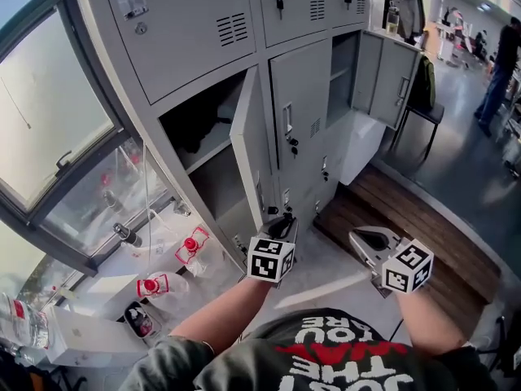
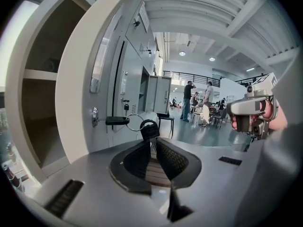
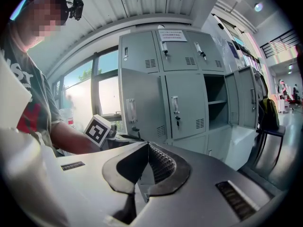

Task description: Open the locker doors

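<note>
The grey lockers [image 1: 244,23] fill the head view. The left middle door [image 1: 248,149] stands partly open, the middle door [image 1: 301,104] is closed, and the right door [image 1: 391,76] is swung wide. My left gripper [image 1: 282,221] sits at the open left door's lower edge. In the left gripper view a key [image 2: 116,120] sticks in that door's lock [image 2: 95,117], and a second black key [image 2: 149,129] hangs from its ring right at my left gripper [image 2: 152,142]. Its jaws stand a narrow gap apart, not pressing on it. My right gripper [image 1: 364,236] hangs beside it, jaws shut [image 3: 147,146] and empty.
A wooden platform [image 1: 407,218] lies under the right lockers. A window [image 1: 49,120] and a sill with red-capped bottles [image 1: 191,245] are at the left, with a white box [image 1: 81,332] below. A chair [image 1: 427,112] stands past the wide-open door. People stand far down the hall [image 2: 189,100].
</note>
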Demonstrator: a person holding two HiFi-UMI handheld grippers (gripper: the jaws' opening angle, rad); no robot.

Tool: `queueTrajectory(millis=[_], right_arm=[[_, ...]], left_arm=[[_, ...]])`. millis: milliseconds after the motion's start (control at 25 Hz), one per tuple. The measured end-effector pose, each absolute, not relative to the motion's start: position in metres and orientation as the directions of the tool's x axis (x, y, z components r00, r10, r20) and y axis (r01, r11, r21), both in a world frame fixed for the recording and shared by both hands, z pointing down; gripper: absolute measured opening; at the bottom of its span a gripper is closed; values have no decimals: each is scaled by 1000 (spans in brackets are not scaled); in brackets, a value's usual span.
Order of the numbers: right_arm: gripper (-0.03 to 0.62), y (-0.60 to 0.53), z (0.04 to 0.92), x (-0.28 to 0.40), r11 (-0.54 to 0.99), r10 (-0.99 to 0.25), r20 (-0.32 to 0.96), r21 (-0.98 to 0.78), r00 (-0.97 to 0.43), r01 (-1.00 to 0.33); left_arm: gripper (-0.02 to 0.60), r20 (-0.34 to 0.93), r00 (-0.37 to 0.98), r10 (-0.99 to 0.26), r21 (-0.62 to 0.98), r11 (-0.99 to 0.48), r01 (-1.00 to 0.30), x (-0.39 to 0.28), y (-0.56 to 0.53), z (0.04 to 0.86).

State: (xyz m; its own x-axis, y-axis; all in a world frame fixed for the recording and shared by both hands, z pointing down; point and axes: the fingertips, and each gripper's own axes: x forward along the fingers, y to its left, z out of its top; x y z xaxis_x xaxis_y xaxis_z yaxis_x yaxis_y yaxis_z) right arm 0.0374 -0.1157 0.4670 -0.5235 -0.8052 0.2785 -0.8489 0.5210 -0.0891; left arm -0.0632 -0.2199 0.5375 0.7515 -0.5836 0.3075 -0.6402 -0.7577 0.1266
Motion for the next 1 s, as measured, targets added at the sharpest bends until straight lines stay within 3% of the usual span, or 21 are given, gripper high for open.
queueTrajectory(millis=[560, 1000], right_arm=[[34, -91, 470, 87, 488, -821, 288, -93, -493, -868], [35, -79, 467, 145, 491, -823, 282, -80, -493, -867]], left_arm=[[28, 251, 758, -602, 336, -680, -652, -3, -219, 530], [35, 234, 695, -680, 326, -618, -715, 46, -235, 527]])
